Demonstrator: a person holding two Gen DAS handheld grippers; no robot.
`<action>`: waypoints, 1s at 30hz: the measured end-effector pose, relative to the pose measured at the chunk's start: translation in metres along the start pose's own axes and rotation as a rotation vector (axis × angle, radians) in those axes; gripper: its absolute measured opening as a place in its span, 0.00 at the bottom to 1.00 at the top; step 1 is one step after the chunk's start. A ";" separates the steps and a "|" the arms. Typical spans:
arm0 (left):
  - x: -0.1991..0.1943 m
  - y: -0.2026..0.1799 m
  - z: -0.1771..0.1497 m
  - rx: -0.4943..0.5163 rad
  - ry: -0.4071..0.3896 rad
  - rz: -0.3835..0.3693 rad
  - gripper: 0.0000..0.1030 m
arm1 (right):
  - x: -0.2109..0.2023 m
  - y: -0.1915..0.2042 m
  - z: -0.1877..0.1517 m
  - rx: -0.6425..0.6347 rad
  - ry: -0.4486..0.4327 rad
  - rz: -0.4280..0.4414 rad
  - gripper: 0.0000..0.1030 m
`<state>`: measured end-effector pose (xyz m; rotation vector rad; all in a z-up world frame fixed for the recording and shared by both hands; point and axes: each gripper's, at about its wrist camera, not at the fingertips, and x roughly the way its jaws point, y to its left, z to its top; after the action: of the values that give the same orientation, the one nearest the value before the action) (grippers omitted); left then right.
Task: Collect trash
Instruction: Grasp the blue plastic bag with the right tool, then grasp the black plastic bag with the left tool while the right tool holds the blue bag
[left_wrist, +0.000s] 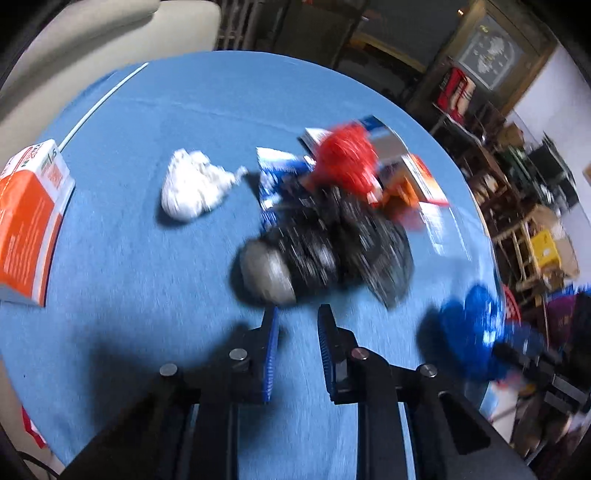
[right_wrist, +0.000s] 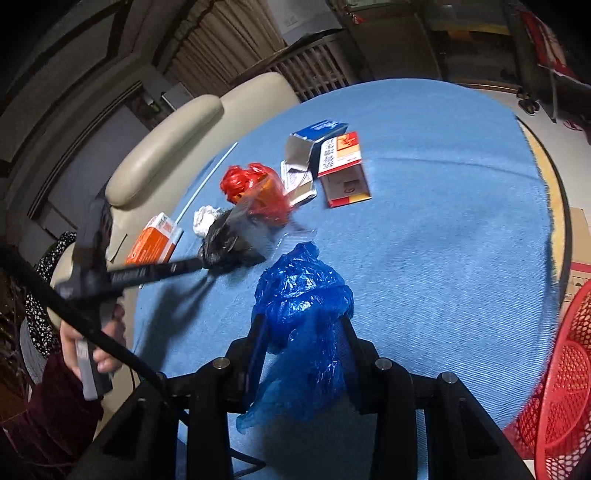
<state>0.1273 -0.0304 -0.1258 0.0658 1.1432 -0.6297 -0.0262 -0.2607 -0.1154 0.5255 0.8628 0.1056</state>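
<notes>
My right gripper (right_wrist: 303, 325) is shut on a crumpled blue plastic bag (right_wrist: 303, 295) and holds it above the blue tablecloth (right_wrist: 443, 221). It also shows at the right in the left wrist view (left_wrist: 469, 325). My left gripper (left_wrist: 297, 314) is open and empty, just short of a black plastic bag (left_wrist: 332, 243) with a grey lump at its near end. The black bag also shows in the right wrist view (right_wrist: 225, 240), with the left gripper reaching to it. Behind lie a red plastic bag (left_wrist: 347, 162), a crumpled white paper ball (left_wrist: 192, 184) and a blue-white wrapper (left_wrist: 273, 177).
An orange carton (left_wrist: 29, 221) lies at the table's left edge. Opened boxes (right_wrist: 340, 166) lie beyond the red bag (right_wrist: 258, 188). A red mesh basket (right_wrist: 561, 369) stands off the table's right edge. A beige chair (right_wrist: 177, 147) stands behind the table. A white straw (left_wrist: 99, 103) lies far left.
</notes>
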 end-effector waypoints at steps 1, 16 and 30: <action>-0.002 -0.003 -0.003 0.017 -0.003 0.015 0.22 | -0.001 -0.002 -0.001 0.003 -0.003 -0.002 0.38; 0.026 -0.027 0.051 0.251 0.026 0.126 0.69 | -0.010 -0.012 -0.001 0.032 -0.024 -0.020 0.38; 0.017 -0.017 0.034 0.198 -0.029 0.083 0.22 | 0.031 -0.001 0.009 -0.006 0.030 -0.011 0.60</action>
<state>0.1512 -0.0639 -0.1216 0.2714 1.0417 -0.6660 0.0004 -0.2563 -0.1326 0.5150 0.8945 0.1063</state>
